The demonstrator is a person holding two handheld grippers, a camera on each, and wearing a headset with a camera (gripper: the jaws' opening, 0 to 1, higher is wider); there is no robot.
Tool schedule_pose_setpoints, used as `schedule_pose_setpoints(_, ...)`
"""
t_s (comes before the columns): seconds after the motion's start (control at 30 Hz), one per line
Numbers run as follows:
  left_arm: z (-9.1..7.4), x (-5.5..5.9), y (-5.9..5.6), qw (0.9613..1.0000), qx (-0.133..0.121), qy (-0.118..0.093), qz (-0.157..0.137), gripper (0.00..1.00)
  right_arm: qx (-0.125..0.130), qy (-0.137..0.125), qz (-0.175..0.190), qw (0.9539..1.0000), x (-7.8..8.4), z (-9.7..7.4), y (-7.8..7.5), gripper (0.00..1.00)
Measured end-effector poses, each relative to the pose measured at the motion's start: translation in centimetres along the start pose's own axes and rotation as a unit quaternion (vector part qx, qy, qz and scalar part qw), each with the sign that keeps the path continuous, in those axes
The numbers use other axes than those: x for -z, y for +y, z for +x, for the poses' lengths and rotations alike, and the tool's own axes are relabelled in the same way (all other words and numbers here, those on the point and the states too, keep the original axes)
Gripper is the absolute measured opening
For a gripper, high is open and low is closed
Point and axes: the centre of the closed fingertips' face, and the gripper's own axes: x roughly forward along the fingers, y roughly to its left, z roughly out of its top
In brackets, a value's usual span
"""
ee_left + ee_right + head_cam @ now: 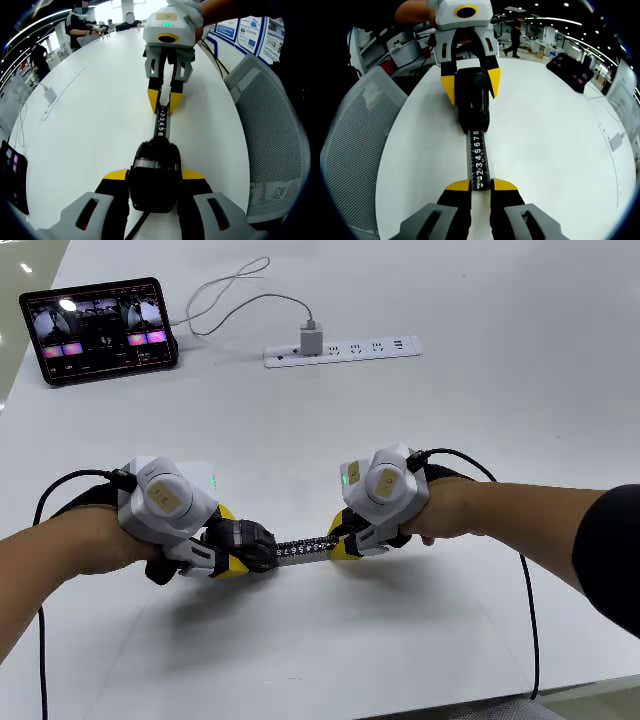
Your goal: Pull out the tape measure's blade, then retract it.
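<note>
Left tool (pixel 232 543) is clamped on the black plastic tape measure case (pixel 155 172), over the white desk (pixel 400 620). Right tool (pixel 481 185) pinches the tip of the black numbered blade (pixel 477 155), which spans the short gap between both tools.

We're looking across an open-plan office workspace: a long white table (pixel 480 390) is carrying a power strip (pixel 350 348) with a charger (pixel 311 340) plugged in, and a tablet (pixel 98 328) is showing a grid of small pictures. A grey mesh chair (pixel 265 125) is sitting at the table's near edge and posters (pixel 250 30) are hanging on the wall. Far off, people (pixel 516 35) are standing among more desks under rows of ceiling lights (pixel 580 20).
</note>
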Motion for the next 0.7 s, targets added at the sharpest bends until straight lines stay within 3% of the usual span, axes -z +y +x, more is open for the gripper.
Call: schedule_pose_setpoints(0.7, 0.07, 0.04, 0.09, 1.0, -0.001, 0.0, 0.0, 0.32, 0.004, 0.003, 0.004, 1.0, 0.78, -0.6, 0.07, 0.09)
